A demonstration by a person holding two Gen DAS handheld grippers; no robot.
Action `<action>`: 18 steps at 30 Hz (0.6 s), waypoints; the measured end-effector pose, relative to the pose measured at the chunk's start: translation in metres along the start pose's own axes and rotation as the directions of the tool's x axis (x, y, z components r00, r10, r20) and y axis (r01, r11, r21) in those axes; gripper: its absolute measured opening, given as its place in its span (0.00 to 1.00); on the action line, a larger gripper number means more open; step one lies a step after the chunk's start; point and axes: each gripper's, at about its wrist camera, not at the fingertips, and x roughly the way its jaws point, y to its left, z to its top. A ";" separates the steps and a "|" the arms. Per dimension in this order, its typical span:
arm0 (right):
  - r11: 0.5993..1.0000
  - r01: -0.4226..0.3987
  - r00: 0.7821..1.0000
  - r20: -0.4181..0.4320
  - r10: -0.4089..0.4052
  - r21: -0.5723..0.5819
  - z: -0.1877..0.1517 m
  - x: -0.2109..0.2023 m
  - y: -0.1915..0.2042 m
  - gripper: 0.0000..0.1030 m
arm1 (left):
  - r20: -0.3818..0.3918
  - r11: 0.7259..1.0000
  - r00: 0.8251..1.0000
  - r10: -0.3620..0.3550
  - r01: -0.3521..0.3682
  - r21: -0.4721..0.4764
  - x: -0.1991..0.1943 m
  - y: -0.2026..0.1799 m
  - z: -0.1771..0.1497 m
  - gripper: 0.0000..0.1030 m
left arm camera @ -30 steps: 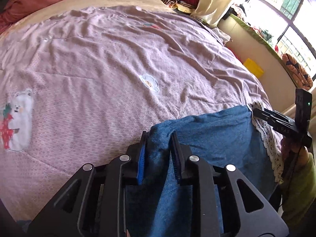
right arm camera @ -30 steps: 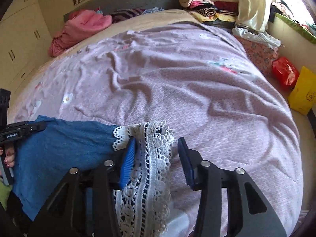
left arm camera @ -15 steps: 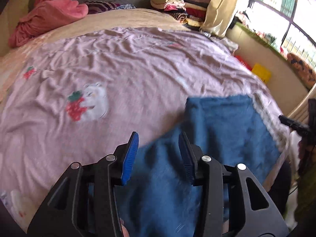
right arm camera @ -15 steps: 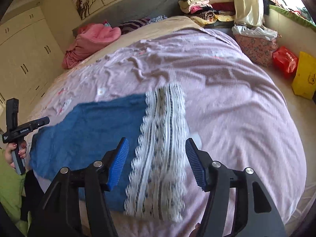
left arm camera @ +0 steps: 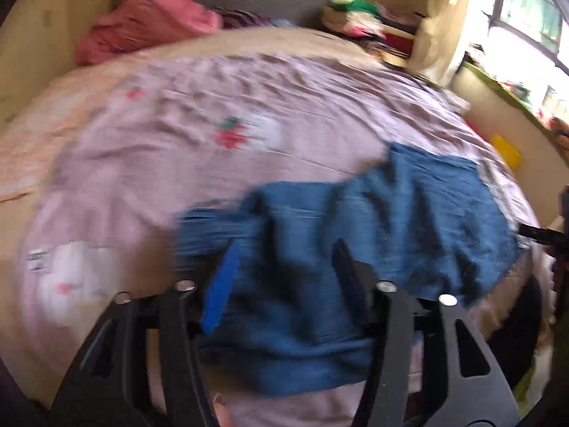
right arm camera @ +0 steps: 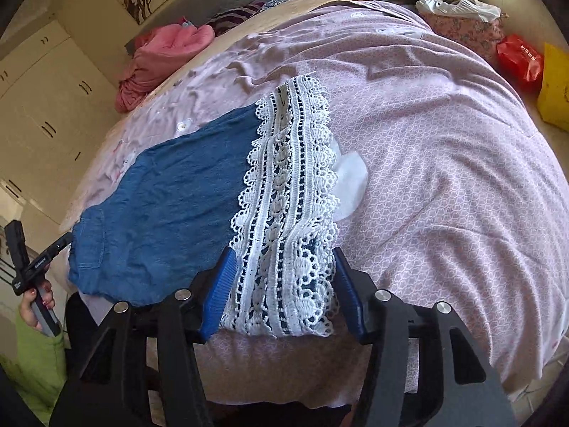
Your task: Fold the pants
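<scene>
The right gripper (right arm camera: 282, 284) has its blue ribbed pads (right arm camera: 222, 293) standing either side of the pants' lace hem (right arm camera: 288, 213). Its jaws are closing, the lace lying between them, the pads beside its edges and not visibly pressing. The left gripper (left arm camera: 284, 284) is opening, its pads apart over the crumpled blue cloth and gripping nothing; that view is blurred.

The pants (right arm camera: 170, 213) are blue, denim-like and wrinkled, with a patch pocket at their left end and a wide band of white crochet lace, scalloped and openwork, at the right end. They lie flat on the near edge of the bed (right arm camera: 444, 142), which wears a mauve quilt with a small honeycomb print.

At the pants' left end a hand (right arm camera: 33, 302) grips the left tool's handle — small white lettering on it is too small to read. Right of the bed sit a red bag (right arm camera: 521, 58) with unreadable print and a yellow bag (right arm camera: 554, 85).
</scene>
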 end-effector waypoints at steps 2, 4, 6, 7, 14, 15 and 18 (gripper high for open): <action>1.000 0.002 1.000 0.005 -0.002 -0.003 0.000 0.000 0.001 0.48 | -0.007 0.999 1.000 0.025 -0.025 -0.047 -0.004 0.017 -0.004 0.57; 1.000 0.001 1.000 0.007 -0.001 0.000 -0.001 0.002 0.002 0.44 | -0.042 0.994 0.998 0.036 -0.040 -0.103 0.006 0.031 -0.008 0.61; 1.000 0.002 1.000 0.008 -0.002 0.000 -0.002 0.004 0.004 0.37 | -0.069 0.991 0.997 0.036 -0.045 -0.128 0.017 0.037 -0.012 0.61; 1.000 0.008 1.000 0.012 -0.008 -0.003 -0.003 0.005 0.006 0.36 | -0.084 0.990 0.996 0.030 -0.041 -0.134 0.024 0.036 -0.014 0.60; 0.997 0.060 0.997 0.043 -0.058 -0.052 -0.005 -0.004 0.010 0.14 | -0.079 0.990 0.994 0.076 -0.085 -0.111 0.029 0.028 -0.001 0.28; 0.996 0.069 0.997 0.046 -0.067 -0.048 -0.005 -0.005 0.009 0.14 | -0.062 0.989 0.993 0.101 -0.107 -0.101 0.026 0.032 0.002 0.28; 0.996 0.078 0.996 0.038 -0.077 -0.031 -0.009 0.000 0.004 0.14 | -0.077 0.989 0.991 0.113 -0.119 -0.085 0.031 0.038 -0.001 0.28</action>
